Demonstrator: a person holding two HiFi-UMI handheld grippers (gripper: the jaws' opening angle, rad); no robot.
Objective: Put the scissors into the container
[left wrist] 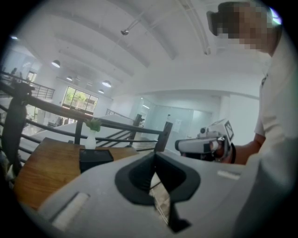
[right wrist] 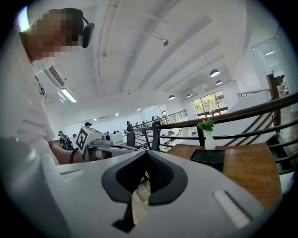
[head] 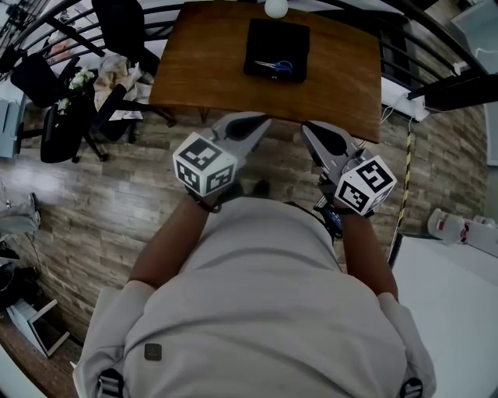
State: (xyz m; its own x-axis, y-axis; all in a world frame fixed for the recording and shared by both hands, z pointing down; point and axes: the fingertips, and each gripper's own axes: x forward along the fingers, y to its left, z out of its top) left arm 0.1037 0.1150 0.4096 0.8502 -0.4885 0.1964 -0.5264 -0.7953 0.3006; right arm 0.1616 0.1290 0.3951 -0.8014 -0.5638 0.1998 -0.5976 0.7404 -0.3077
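**Both claws shut and empty – scissors lying in the container**

Count: one table [head: 194,74], one container [head: 276,35], one pair of scissors [head: 274,66], one vase [head: 275,7], two claws.

Scissors: they lie flat inside the black container, near its close edge, in the head view. Long axis runs about 9 to 3 o'clock. Blades point to 9 and the blue handles sit at 3. Blades look closed. Neither gripper view shows them, only the container's dark side wall.

Container: low, black and rectangular, on the far half of the wooden table, at 12 o'clock from both claws and well apart from them. The white vase, holding a green sprig, stands just beyond it at 12 o'clock by the table's far edge.

Left claw [head: 261,120]: the jaws meet at the tips in its own view, with nothing between them. It points toward the table at about 1 o'clock and stops short of the table's near edge.

Right claw [head: 311,128]: the jaws are likewise closed tip to tip, holding nothing. It points at about 11 o'clock – the two claws sit side by side over the plank floor [head: 117,202].

A dark railing [right wrist: 251,114] runs behind the table.
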